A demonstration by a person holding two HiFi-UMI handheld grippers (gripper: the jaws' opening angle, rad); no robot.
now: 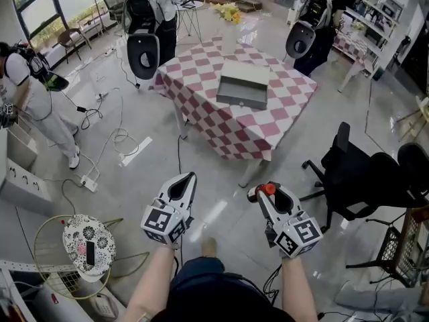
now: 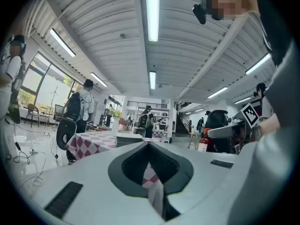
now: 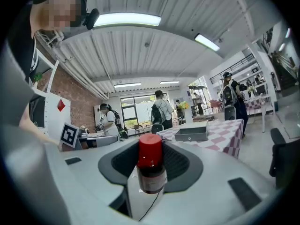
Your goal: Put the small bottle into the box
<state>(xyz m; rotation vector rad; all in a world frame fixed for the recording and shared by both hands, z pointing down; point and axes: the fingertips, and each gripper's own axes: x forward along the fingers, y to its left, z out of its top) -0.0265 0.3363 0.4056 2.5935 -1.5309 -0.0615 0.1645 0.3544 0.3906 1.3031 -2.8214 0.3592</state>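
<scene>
A small bottle (image 3: 151, 168) with a red cap and dark contents stands upright between the jaws of my right gripper (image 3: 151, 146), which is shut on it. In the head view its red cap (image 1: 267, 188) shows at the tip of the right gripper (image 1: 258, 193). My left gripper (image 1: 186, 181) is held beside it, shut and with nothing in it; its jaws meet at the tips in the left gripper view (image 2: 149, 144). The grey open box (image 1: 242, 84) lies on a table with a red-and-white checked cloth (image 1: 201, 92), some way ahead of both grippers. The box (image 3: 192, 134) also shows beyond the bottle.
A black office chair (image 1: 355, 173) stands to the right of the table. Cables (image 1: 114, 139) and a power strip (image 1: 89, 183) lie on the floor at left. A round patterned stool (image 1: 88, 243) is near my left side. People with backpacks (image 1: 151, 19) stand behind the table.
</scene>
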